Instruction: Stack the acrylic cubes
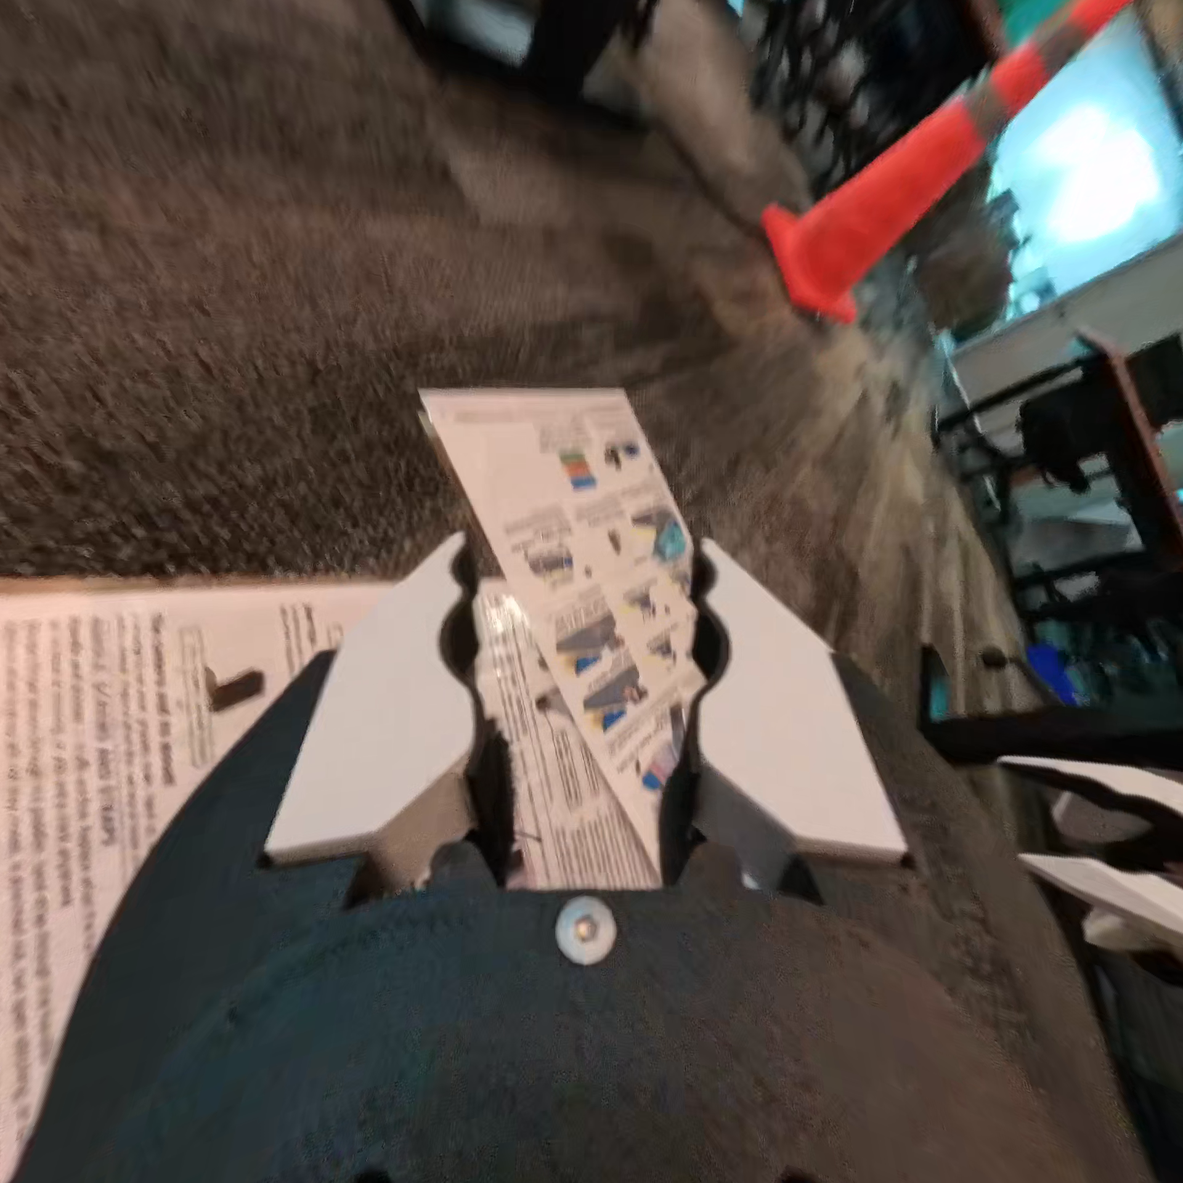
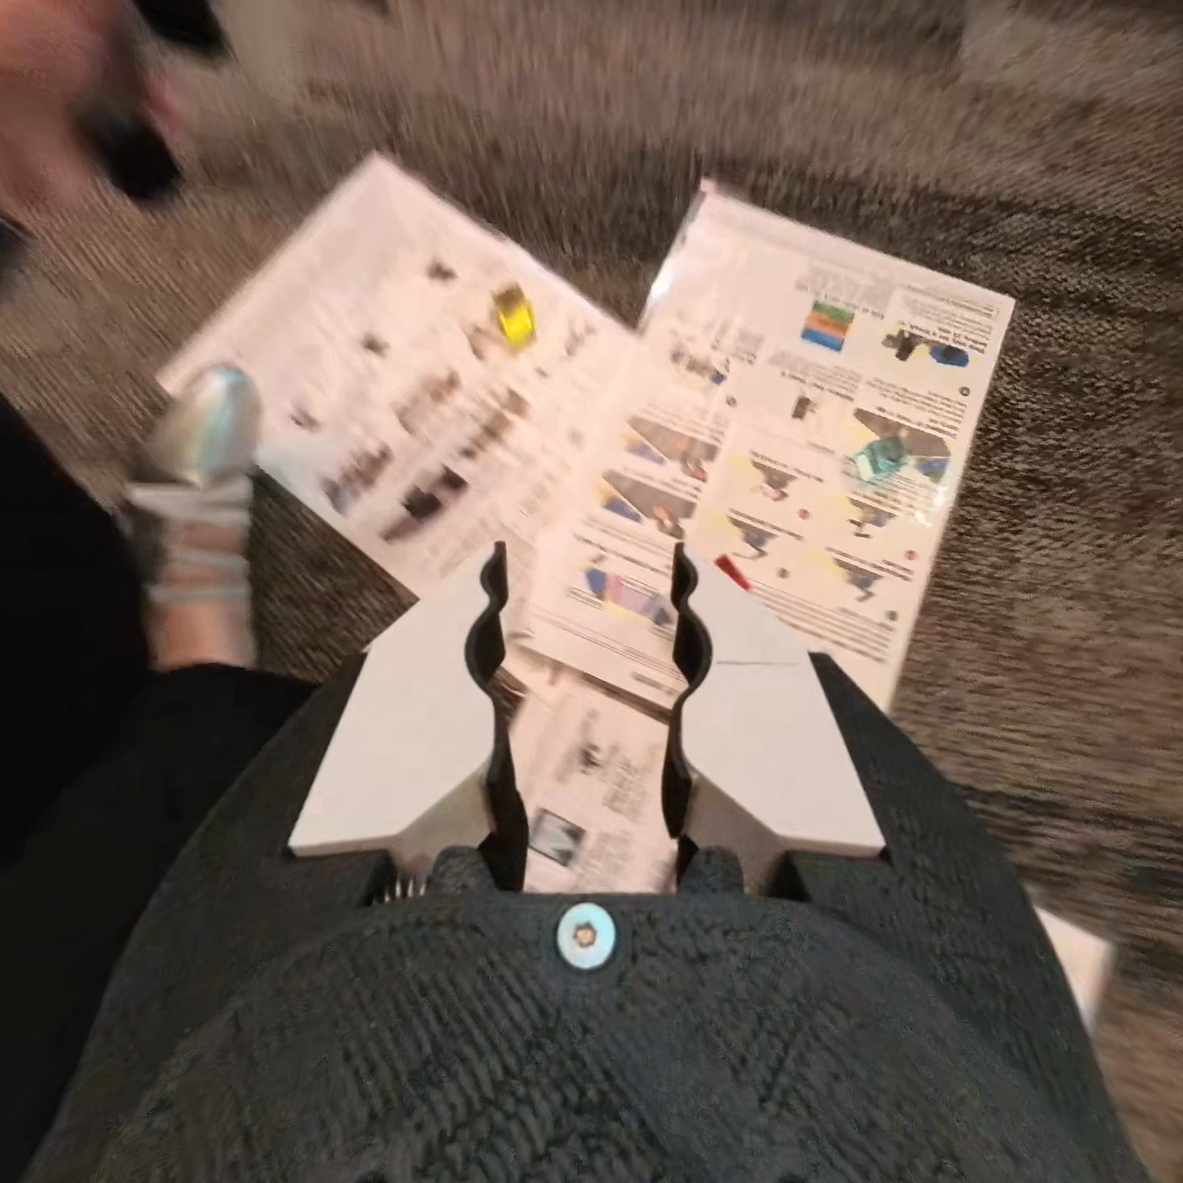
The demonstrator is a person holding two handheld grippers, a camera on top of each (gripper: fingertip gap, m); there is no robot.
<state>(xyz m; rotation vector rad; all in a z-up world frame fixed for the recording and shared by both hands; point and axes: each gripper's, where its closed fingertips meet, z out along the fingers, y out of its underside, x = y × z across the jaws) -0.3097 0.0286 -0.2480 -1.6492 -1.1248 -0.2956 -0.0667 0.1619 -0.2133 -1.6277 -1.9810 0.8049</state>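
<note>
Your left gripper stood with its jaws wide, low over the grey-brown carpet, and a printed sheet in a clear sleeve ran up through the middle of the frame between the white fingers; motion blur made it impossible to tell whether either pad touched the sheet, and it looked to lie below them rather than in a grasp. A second page of dense text filled the lower left, and an orange cone lay at the upper right. Your right gripper had its jaws moderately apart with nothing between them, hovering above the near edge of the picture sheet, which sat right of centre, overlapping a more blurred sheet to its left. A shoe rested at the left edge. To work cleanly here, you probably needed slower hands, since both views smeared, and a flat approach to one edge of the sleeve, so that the slippery plastic did not slide over the page beneath.
</note>
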